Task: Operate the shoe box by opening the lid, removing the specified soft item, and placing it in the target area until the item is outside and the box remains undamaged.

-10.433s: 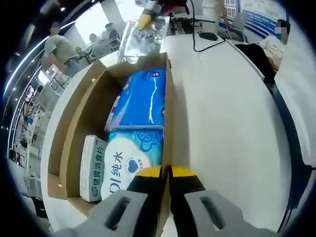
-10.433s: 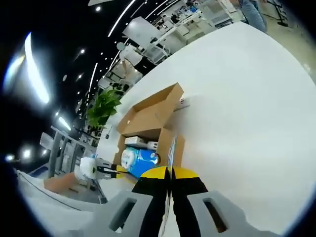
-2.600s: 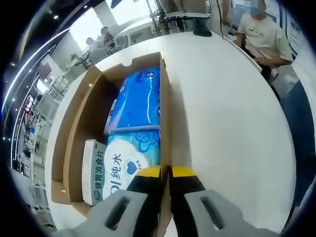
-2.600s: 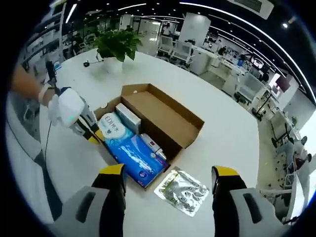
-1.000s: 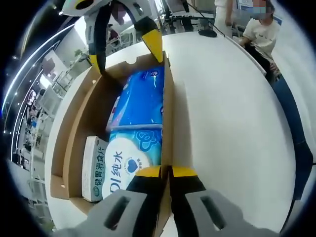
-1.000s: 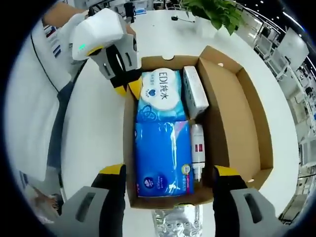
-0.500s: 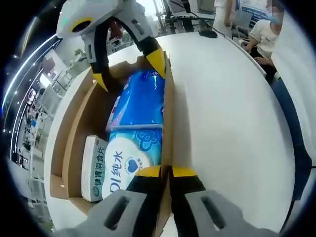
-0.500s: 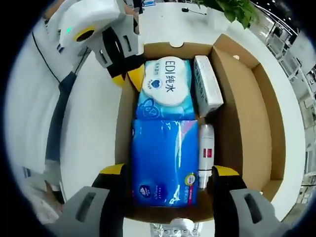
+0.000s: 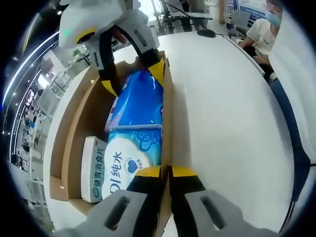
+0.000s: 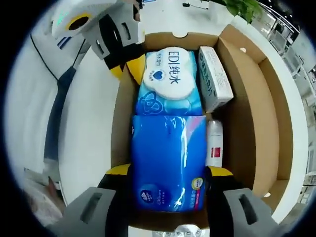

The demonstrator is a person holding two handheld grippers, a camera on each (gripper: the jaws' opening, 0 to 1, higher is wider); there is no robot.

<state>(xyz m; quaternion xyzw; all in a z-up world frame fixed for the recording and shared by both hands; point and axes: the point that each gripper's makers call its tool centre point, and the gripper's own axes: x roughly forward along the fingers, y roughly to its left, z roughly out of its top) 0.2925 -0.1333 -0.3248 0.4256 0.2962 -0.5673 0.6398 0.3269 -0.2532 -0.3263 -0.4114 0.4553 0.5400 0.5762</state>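
The open cardboard shoe box point(image 9: 79, 123) point(image 10: 247, 123) lies on a white table. A blue soft tissue pack point(image 9: 140, 101) point(image 10: 168, 163) lies inside it, beside a round-labelled wipes pack point(image 9: 129, 160) point(image 10: 170, 81). My left gripper point(image 9: 165, 173) point(image 10: 129, 69) is shut on the box's side wall. My right gripper point(image 10: 169, 172) point(image 9: 133, 74) reaches down into the box. Its jaws stand on either side of the blue pack's end, close against its sides. The pack lies flat.
A small white carton point(image 9: 92, 168) point(image 10: 213, 79) and a white bottle point(image 10: 214, 145) lie along the box's other side. The lid flap point(image 10: 276, 113) hangs open outward. A clear plastic packet point(image 10: 185, 231) lies just outside the box. A seated person point(image 9: 261, 32) is past the table point(image 9: 227, 123).
My right gripper has come down further into the box, and its jaws have drawn in around the blue pack. The left gripper has kept its hold on the wall.
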